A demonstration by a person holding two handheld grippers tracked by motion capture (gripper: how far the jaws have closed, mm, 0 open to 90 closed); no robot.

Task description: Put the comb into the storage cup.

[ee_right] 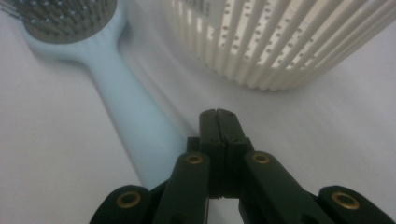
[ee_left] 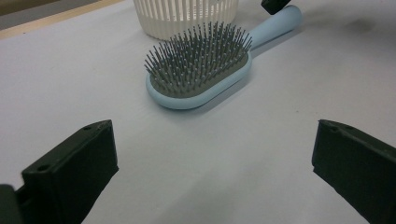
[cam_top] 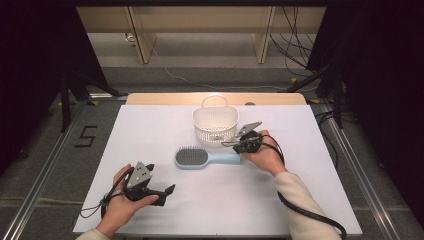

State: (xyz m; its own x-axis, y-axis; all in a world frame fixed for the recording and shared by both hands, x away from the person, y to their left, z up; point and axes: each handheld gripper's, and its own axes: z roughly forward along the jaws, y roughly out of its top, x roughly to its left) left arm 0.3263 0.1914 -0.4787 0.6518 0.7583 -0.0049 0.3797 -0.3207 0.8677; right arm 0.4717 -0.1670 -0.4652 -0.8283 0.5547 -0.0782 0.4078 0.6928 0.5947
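A light blue hairbrush (cam_top: 200, 158) with grey bristles lies flat mid-table, its handle (ee_right: 126, 88) pointing right. A white slatted basket (cam_top: 215, 124) with a loop handle stands just behind it. My right gripper (cam_top: 234, 144) is shut with nothing between its jaws, and it sits low over the table beside the end of the brush handle, in front of the basket (ee_right: 275, 42). My left gripper (cam_top: 167, 192) rests near the front left of the table, open wide and empty. It points toward the brush head (ee_left: 201, 65), which lies some way ahead of its jaws.
The white table top (cam_top: 150, 135) has bare room on the left and along the front. A wooden strip (cam_top: 160, 98) runs along its far edge. Cables trail from both grippers, and metal rails flank the table on the floor.
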